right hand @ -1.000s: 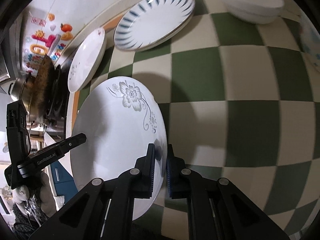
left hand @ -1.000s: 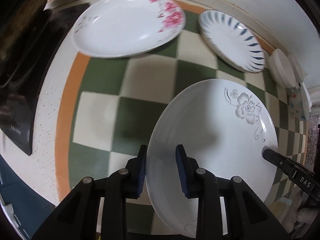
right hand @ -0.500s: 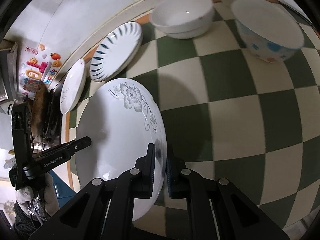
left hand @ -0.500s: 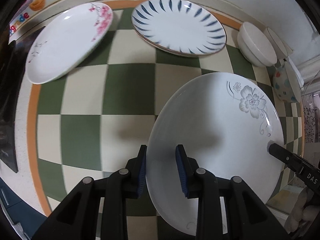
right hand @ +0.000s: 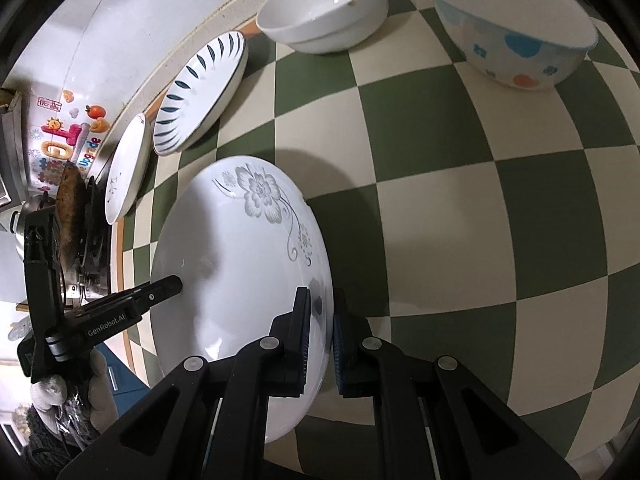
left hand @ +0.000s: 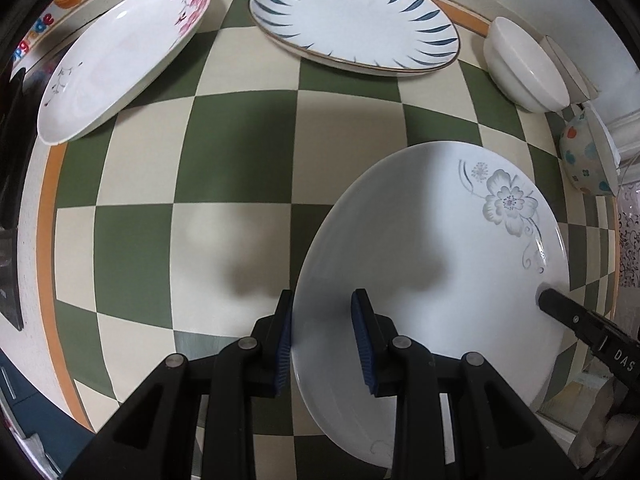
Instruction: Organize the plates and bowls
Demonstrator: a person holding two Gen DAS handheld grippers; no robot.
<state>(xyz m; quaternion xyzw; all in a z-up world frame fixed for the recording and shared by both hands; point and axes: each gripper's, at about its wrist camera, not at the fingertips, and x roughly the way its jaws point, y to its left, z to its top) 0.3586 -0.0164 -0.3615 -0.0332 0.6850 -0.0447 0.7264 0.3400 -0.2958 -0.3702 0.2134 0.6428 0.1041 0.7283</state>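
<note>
Tools: left tool, right tool clamp opposite grey-flower plate rims | apparently airborne

Your left gripper and right gripper clamp opposite edges of the flower plate, which you hold between them above the checked mat. Beyond it, along the wall, lie the blossom plate on the left and the striped plate just beside it. Right of those stand the stacked bowls, then the dotted bowl.
</note>
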